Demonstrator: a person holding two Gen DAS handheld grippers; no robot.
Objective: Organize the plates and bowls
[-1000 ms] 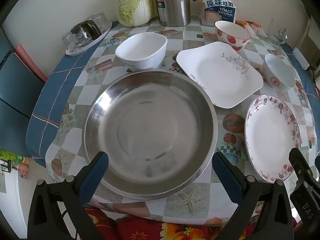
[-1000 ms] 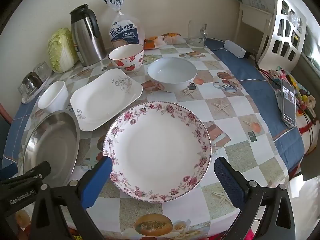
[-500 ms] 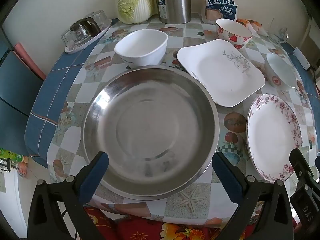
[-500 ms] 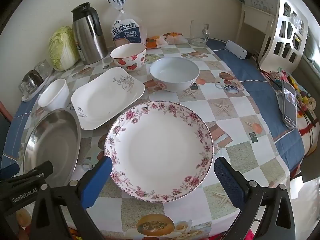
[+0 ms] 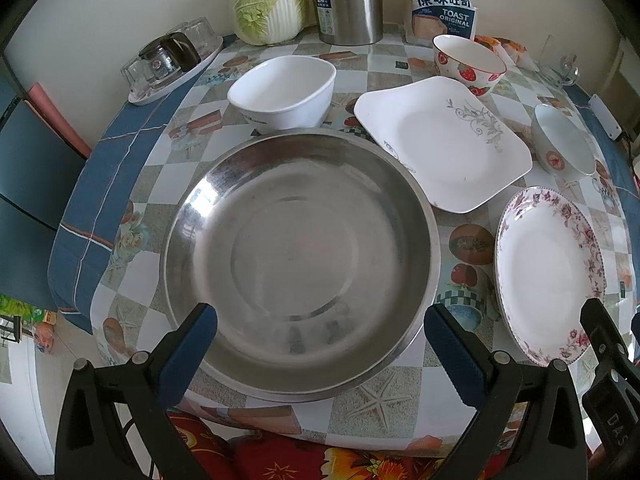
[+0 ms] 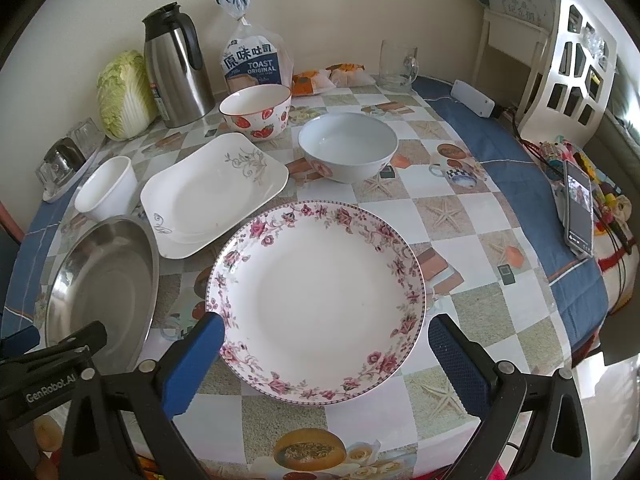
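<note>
A wide steel pan (image 5: pixel 300 248) lies near the table's front edge, with my left gripper (image 5: pixel 320 344) open above its near rim. To its right lies a rose-rimmed round plate (image 6: pixel 316 300), and my right gripper (image 6: pixel 324 356) hangs open over that plate's near edge. Behind them are a square white plate (image 5: pixel 444 144) (image 6: pixel 216 192), a white squarish bowl (image 5: pixel 284 92) (image 6: pixel 106 188), a strawberry-patterned bowl (image 5: pixel 468 60) (image 6: pixel 256 112) and a pale round bowl (image 6: pixel 348 146) (image 5: pixel 564 144). Neither gripper holds anything.
At the back stand a cabbage (image 5: pixel 270 0), a steel thermos jug (image 6: pixel 176 68), a bag of toast (image 6: pixel 254 64), wrapped snacks (image 6: pixel 328 78) and a glass mug (image 6: pixel 398 66). A tray of glasses (image 5: pixel 172 64) sits far left. A phone (image 6: pixel 578 208) lies at the right edge.
Both grippers have eased slightly forward over the table, so the dishes sit a little lower in the views. Nothing on the table has moved, and both grippers stay open.
</note>
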